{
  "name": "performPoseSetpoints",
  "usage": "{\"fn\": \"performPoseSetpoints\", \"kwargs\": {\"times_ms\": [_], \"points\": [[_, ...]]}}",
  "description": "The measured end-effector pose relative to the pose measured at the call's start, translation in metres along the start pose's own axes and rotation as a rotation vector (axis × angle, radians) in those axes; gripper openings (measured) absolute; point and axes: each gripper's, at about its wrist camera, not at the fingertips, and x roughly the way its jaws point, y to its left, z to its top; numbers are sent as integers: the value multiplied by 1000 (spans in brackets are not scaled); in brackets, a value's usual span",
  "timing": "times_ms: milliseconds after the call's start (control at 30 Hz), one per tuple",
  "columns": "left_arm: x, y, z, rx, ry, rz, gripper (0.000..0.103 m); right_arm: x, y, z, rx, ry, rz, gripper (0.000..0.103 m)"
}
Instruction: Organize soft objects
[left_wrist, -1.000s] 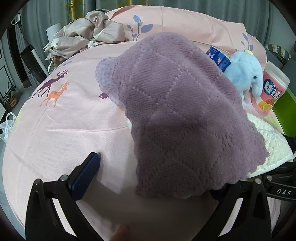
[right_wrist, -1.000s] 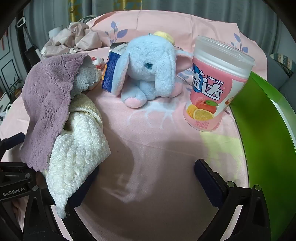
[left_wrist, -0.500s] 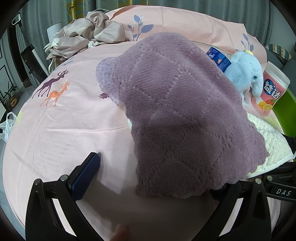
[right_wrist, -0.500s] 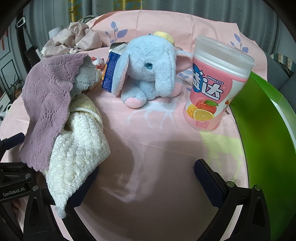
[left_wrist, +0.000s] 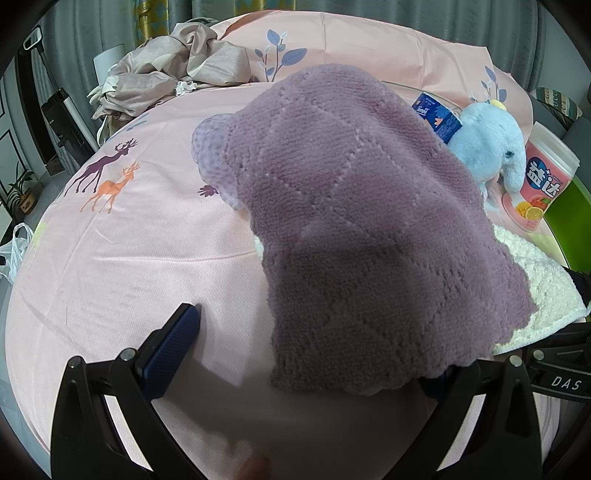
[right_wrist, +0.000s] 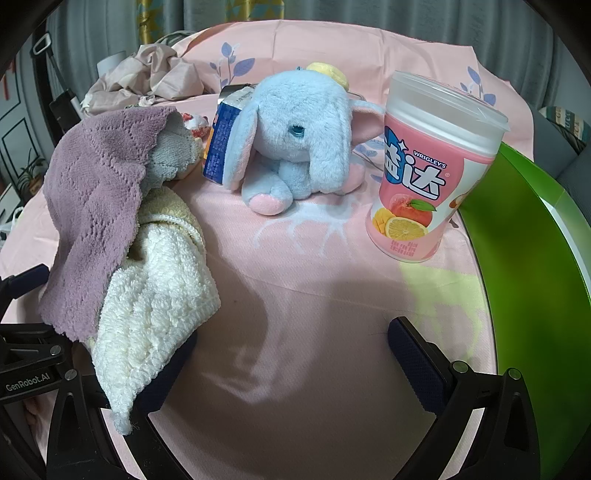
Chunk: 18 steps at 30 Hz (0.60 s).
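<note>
A purple towel (left_wrist: 362, 229) lies draped over a cream-white towel (left_wrist: 532, 284) on the pink bedsheet. It also shows in the right wrist view (right_wrist: 99, 206), over the cream-white towel (right_wrist: 159, 295). My left gripper (left_wrist: 306, 354) is open; the purple towel's edge hangs over its right finger. My right gripper (right_wrist: 291, 358) is open; the cream towel droops over its left finger. A blue plush elephant (right_wrist: 295, 140) sits upright beyond the right gripper and shows in the left wrist view (left_wrist: 487, 144).
A pink Wrigley's canister (right_wrist: 428, 166) stands right of the elephant, beside a green box (right_wrist: 524, 280). A blue packet (right_wrist: 221, 147) leans behind the elephant. Crumpled beige cloth (left_wrist: 173, 62) lies at the far left of the bed. A grey cloth (right_wrist: 170, 155) sits under the purple towel.
</note>
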Motion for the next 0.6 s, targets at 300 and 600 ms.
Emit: {"fn": "performPoseSetpoints", "kwargs": {"times_ms": [300, 600], "points": [[-2, 4, 2, 7, 22, -17, 102, 0, 0, 0, 0, 0, 0, 103], [-32, 33, 7, -76, 60, -230, 101, 0, 0, 0, 0, 0, 0, 103]]}}
